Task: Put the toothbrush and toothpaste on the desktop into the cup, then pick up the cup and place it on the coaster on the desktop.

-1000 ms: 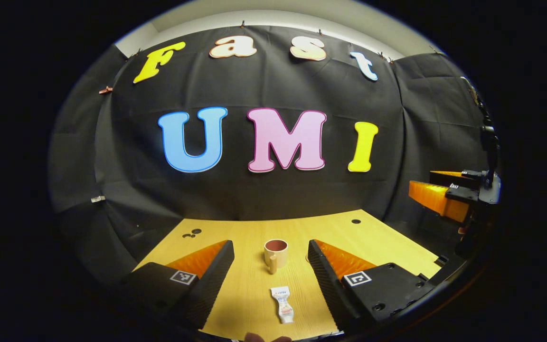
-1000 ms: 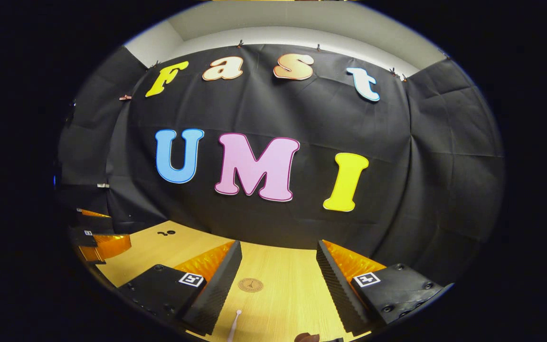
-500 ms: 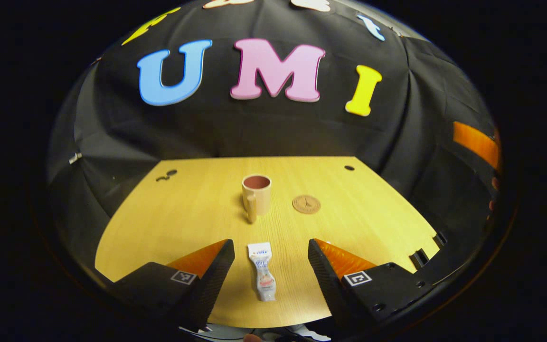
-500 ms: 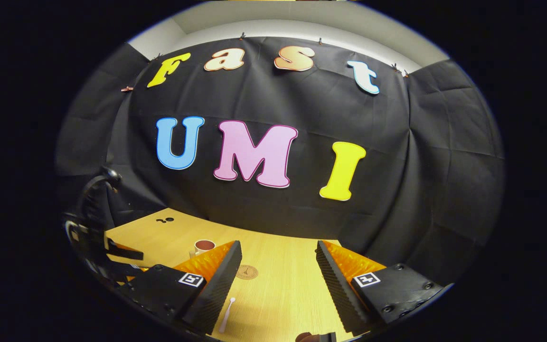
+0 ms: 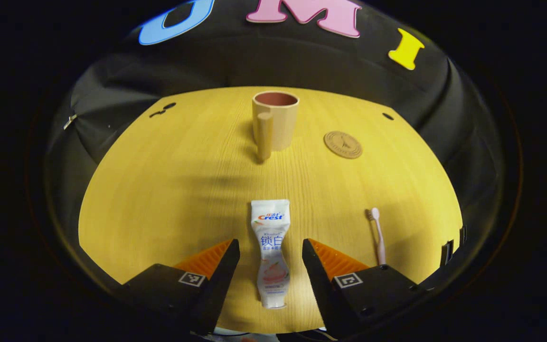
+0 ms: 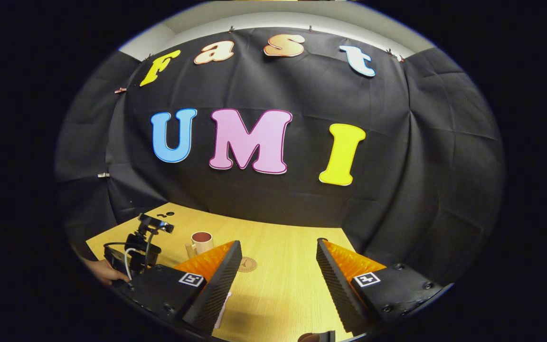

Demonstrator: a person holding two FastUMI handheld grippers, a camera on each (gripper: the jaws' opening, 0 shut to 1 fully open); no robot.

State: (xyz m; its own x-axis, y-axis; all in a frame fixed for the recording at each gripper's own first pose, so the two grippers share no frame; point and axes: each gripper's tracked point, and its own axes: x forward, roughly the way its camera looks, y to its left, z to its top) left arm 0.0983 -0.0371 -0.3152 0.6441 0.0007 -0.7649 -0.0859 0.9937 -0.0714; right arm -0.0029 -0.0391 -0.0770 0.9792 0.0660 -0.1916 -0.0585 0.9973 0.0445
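Left gripper [image 5: 270,266] and right gripper [image 6: 276,280], fingers spread wide apart.

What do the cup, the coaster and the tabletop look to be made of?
Cup: matte beige, likely plastic or ceramic; no gloss. Coaster: thin brown disc with a stamped emblem, perhaps wood or leather. Tabletop: pale wood-grain surface, possibly laminate.

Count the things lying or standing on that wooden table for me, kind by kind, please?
Toothpaste tube: 1
Toothbrush: 1
Cup: 1
Coaster: 1
Total: 4
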